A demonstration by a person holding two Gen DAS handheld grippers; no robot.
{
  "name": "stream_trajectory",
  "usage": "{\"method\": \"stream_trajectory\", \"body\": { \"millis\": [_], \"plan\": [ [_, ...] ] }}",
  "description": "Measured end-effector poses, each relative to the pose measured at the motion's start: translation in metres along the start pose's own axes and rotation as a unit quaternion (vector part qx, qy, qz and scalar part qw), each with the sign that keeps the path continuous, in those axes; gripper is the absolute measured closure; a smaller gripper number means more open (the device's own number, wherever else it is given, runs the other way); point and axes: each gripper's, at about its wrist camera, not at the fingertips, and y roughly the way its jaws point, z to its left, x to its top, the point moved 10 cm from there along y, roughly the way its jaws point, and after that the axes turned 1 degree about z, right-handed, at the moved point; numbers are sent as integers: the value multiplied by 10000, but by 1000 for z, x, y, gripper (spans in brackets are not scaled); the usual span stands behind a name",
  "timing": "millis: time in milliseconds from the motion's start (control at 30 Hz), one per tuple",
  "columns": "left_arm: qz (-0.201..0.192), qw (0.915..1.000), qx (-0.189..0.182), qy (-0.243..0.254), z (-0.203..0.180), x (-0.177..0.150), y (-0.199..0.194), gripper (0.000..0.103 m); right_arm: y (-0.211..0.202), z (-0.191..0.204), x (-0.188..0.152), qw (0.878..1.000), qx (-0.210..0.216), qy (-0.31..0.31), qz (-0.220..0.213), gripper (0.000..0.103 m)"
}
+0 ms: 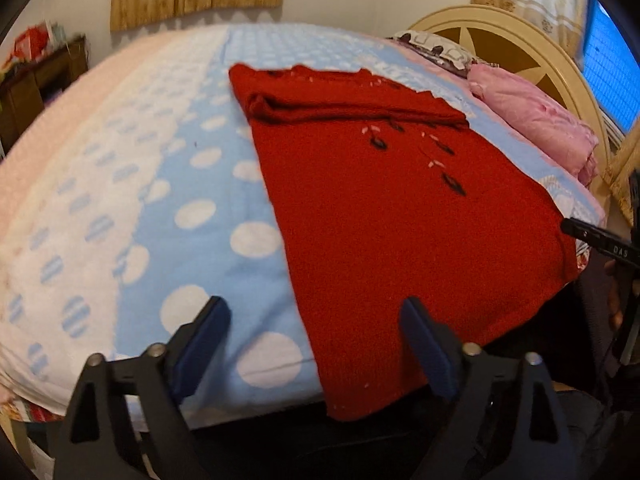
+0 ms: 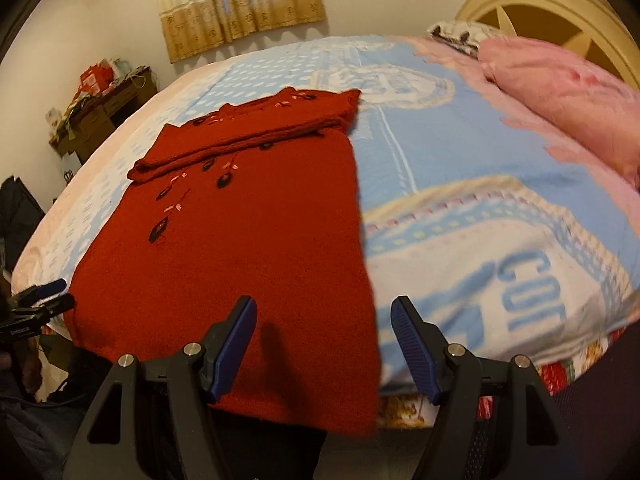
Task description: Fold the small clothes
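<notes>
A red knitted sweater (image 1: 380,220) (image 2: 240,240) with dark and pink embroidered leaves lies flat on the bed, its sleeves folded across the chest at the far end. Its hem hangs slightly over the near bed edge. My left gripper (image 1: 315,312) hovers open over the sweater's left edge near the hem, one finger above the blanket and one above the knit. My right gripper (image 2: 324,308) is open over the sweater's right edge near the hem. Nothing is pinched in either. Each gripper also shows at the rim of the other's view, the right gripper (image 1: 592,236) and the left gripper (image 2: 44,296).
The bed is covered by a blue and white dotted blanket (image 1: 180,184) (image 2: 440,152). A pink quilt (image 1: 532,120) (image 2: 568,96) is bundled by the cream headboard (image 1: 500,36). A cluttered wooden desk (image 2: 100,108) stands by the far wall under a curtain.
</notes>
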Motion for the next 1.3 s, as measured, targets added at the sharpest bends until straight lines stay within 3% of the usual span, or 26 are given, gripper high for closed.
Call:
{"method": "stream_trajectory", "body": {
  "millis": [300, 500, 667, 767, 1000, 1167, 1300],
  "plan": [
    [52, 9998, -178, 66, -9, -8, -5, 15, -9, 2, -27, 9994, 312, 22, 172, 36],
    [125, 9992, -388, 18, -14, -10, -9, 15, -5, 3, -41, 9982, 496, 111, 324, 52],
    [203, 9981, -578, 4, -20, -11, -11, 15, -11, 0, -39, 9974, 666, 211, 193, 75],
    [248, 9977, -624, 60, -23, -12, -11, 15, -15, 1, -38, 9968, 765, 227, 105, 84],
    [296, 9977, -597, 147, -25, -14, -9, 20, -13, -3, -39, 9961, 791, 380, 130, 85],
    [311, 9976, -582, 200, -27, -14, -10, 20, -12, -6, -37, 9939, 965, 526, 62, 67],
    [354, 9974, -591, 210, -28, -16, -7, 20, -10, -1, -37, 9937, 1025, 444, 44, 66]
  ]
}}
